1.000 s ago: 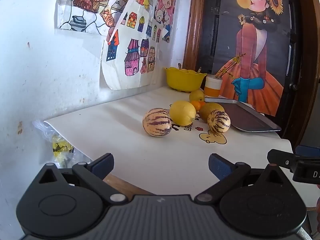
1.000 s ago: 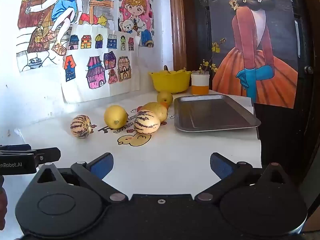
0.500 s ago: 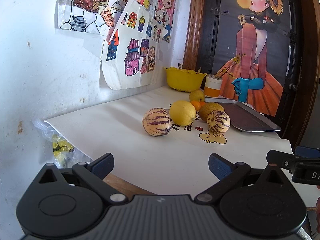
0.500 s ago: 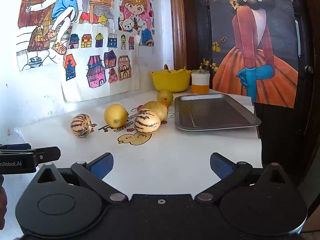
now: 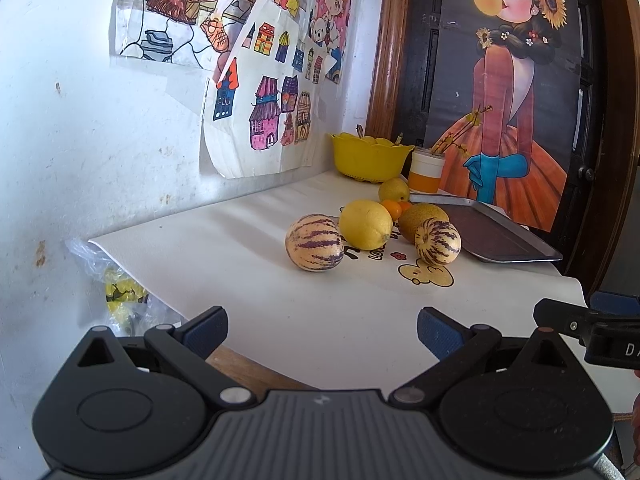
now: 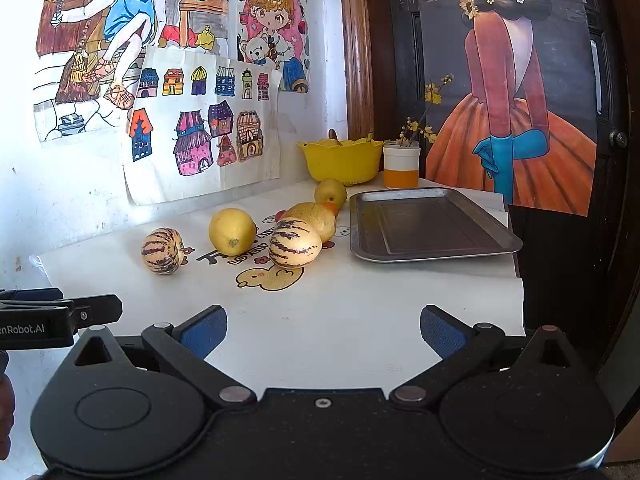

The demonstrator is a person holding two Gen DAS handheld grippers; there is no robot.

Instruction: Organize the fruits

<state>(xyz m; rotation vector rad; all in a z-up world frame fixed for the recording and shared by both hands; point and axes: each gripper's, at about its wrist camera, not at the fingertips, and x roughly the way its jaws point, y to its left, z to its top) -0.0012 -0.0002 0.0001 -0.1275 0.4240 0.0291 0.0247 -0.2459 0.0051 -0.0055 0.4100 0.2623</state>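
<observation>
Two striped melons (image 6: 163,251) (image 6: 295,242); one lemon (image 6: 232,231); one tray (image 6: 432,254); one bowl (image 6: 342,162).

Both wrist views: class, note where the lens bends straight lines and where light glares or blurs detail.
Left wrist view: the door frame bows, the white wall is washed out, fruit stays sharp. Right wrist view: the tray rim curves, the tabletop glares, and the dark door loses detail.
</observation>
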